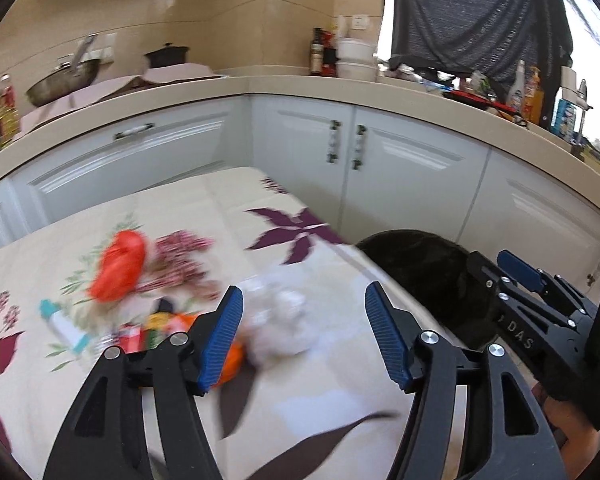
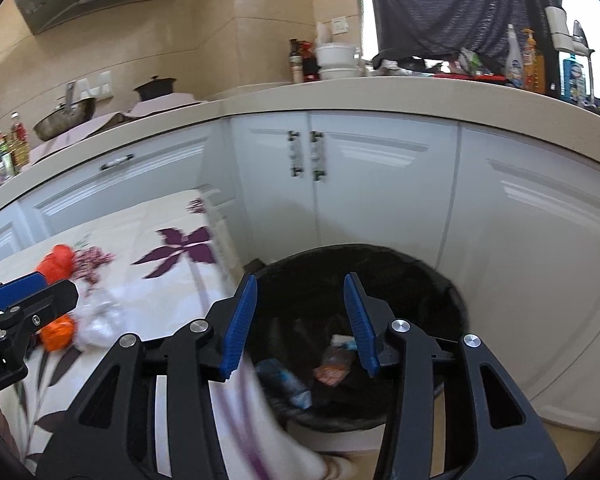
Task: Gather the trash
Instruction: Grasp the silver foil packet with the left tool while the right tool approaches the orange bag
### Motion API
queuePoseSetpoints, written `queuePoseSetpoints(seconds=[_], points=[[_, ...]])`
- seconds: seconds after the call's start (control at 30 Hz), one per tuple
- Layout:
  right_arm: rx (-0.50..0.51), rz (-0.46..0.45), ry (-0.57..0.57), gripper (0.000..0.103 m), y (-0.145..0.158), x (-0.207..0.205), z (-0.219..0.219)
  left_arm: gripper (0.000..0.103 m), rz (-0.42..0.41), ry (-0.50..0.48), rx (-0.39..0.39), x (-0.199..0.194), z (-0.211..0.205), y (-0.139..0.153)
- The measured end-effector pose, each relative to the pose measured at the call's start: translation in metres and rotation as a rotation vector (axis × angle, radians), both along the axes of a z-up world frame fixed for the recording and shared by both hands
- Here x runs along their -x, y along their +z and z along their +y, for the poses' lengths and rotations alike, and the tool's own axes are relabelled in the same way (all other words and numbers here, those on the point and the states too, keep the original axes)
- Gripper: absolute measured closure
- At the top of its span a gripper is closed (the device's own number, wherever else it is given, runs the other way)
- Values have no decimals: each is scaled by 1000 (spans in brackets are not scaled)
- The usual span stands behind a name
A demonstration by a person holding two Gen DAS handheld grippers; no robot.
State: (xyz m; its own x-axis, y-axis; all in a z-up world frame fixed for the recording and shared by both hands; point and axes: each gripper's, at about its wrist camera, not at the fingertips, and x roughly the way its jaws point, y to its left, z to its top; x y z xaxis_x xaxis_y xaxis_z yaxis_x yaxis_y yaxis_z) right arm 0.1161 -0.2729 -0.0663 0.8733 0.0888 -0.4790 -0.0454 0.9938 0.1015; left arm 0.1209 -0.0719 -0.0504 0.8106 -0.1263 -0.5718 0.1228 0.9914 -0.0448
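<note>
Several pieces of trash already lie in the black bin (image 2: 440, 280), so we judge the job partly done: at its bottom we make out a crumpled plastic bottle (image 2: 286, 384), an orange wrapper (image 2: 332, 370) and a small white scrap (image 2: 342, 339) behind the wrapper. The bin stands on the floor just beside the counter (image 1: 228, 200) with the flowered cloth, in front of the white cabinets (image 2: 380, 184).

More is left than is done, by our reading. On the counter, on the side away from the bin, we see a large orange-red wad (image 1: 120, 266), a white tube with teal ends (image 1: 64, 324), some colourful packets (image 1: 140, 336) and a smaller orange wad (image 1: 230, 364). A crumpled white tissue (image 1: 284, 320) lies nearer the bin than any of these. All are blurred, so we cannot name them more closely.

Our left tongs (image 1: 304, 332) stand apart over the tissue, with nothing clamped. Our right tongs (image 2: 300, 320) hang above the bin, also apart and empty.
</note>
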Motion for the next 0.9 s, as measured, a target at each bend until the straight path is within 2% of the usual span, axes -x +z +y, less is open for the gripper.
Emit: queuePoseSetpoints(seconds=[0.57, 0.9], points=[[11, 29, 222, 59, 0, 33, 104, 41, 39, 217, 0, 52, 111, -17], [43, 46, 293, 59, 0, 43, 143, 41, 64, 261, 29, 64, 138, -29]])
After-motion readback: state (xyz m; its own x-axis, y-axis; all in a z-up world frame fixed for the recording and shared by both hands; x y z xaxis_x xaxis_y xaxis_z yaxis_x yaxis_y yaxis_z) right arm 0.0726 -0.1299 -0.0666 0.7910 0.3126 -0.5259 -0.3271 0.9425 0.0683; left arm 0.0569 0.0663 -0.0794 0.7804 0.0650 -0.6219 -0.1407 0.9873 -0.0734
